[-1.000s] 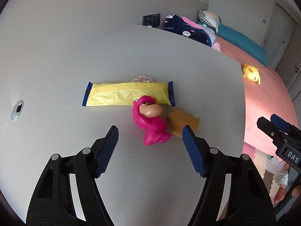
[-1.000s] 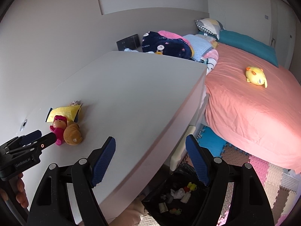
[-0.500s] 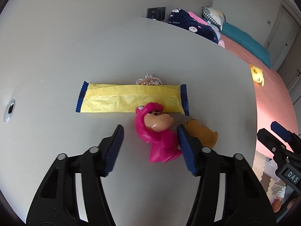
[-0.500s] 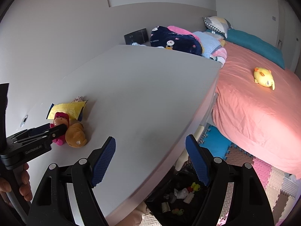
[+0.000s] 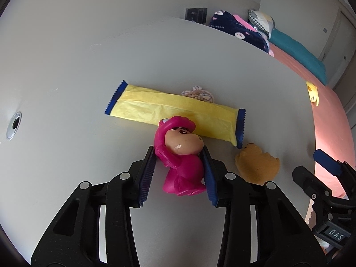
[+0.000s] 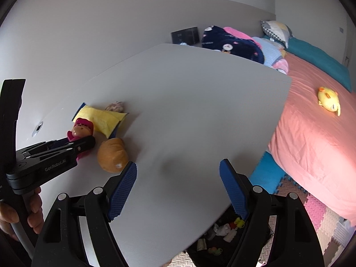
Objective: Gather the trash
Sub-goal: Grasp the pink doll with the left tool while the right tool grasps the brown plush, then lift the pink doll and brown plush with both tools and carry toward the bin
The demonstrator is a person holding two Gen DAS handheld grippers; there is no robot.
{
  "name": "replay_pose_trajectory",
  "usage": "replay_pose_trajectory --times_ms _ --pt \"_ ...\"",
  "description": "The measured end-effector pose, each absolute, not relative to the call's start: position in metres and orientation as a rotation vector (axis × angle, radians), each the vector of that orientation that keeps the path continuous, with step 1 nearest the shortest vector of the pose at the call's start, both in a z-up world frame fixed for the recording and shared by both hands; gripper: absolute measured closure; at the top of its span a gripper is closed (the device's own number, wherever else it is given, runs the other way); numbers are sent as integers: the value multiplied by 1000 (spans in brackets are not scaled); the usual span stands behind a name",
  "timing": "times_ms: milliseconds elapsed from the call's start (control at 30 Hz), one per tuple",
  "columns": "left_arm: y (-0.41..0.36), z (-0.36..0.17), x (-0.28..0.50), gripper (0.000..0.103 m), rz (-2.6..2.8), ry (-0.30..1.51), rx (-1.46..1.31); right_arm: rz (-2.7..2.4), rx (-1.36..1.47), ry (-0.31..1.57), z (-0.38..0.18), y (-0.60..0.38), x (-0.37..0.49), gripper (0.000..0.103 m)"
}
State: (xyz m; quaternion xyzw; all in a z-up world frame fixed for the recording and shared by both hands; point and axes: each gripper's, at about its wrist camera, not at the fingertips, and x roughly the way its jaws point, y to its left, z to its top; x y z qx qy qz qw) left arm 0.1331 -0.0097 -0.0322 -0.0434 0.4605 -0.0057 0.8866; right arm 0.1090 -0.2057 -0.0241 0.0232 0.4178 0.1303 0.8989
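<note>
A pink toy figure (image 5: pixel 181 159) with a tan face lies on the grey table (image 5: pixel 200 66). My left gripper (image 5: pixel 179 158) is shut on it, blue pads against both its sides. Behind it lies a yellow wrapper (image 5: pixel 175 111) with blue ends, and behind that a small crumpled wad (image 5: pixel 198 93). An orange toy (image 5: pixel 257 165) lies to the right. In the right wrist view I see the pink toy (image 6: pixel 81 129), the wrapper (image 6: pixel 101 118) and the orange toy (image 6: pixel 112 155). My right gripper (image 6: pixel 178 189) is open and empty above the table's near edge.
A black bin (image 6: pixel 224 233) with trash sits on the floor below the table edge. A bed with a pink sheet (image 6: pixel 316 133) and a yellow plush (image 6: pixel 329 98) stands to the right. A round metal hole (image 5: pixel 14 124) sits in the table at left.
My left gripper moved forward over the pink toy and its jaws closed from wide open onto the toy's sides. My right gripper stayed open and shifted a little over the table.
</note>
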Motion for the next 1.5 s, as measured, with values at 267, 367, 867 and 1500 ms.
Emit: replay_pose_trajectory --times_ms 267,367,867,1500 --pt "10 -27 105 63 35 941 -108 340 10 873 -26 -178 107 26" --pt "17 -25 98 63 53 934 -114 361 -12 880 -27 -165 108 26" --pt "44 -17 95 63 96 917 -178 379 -91 900 -35 -125 126 48" --pt "30 -12 85 63 20 893 -138 349 -62 877 -21 -148 109 64"
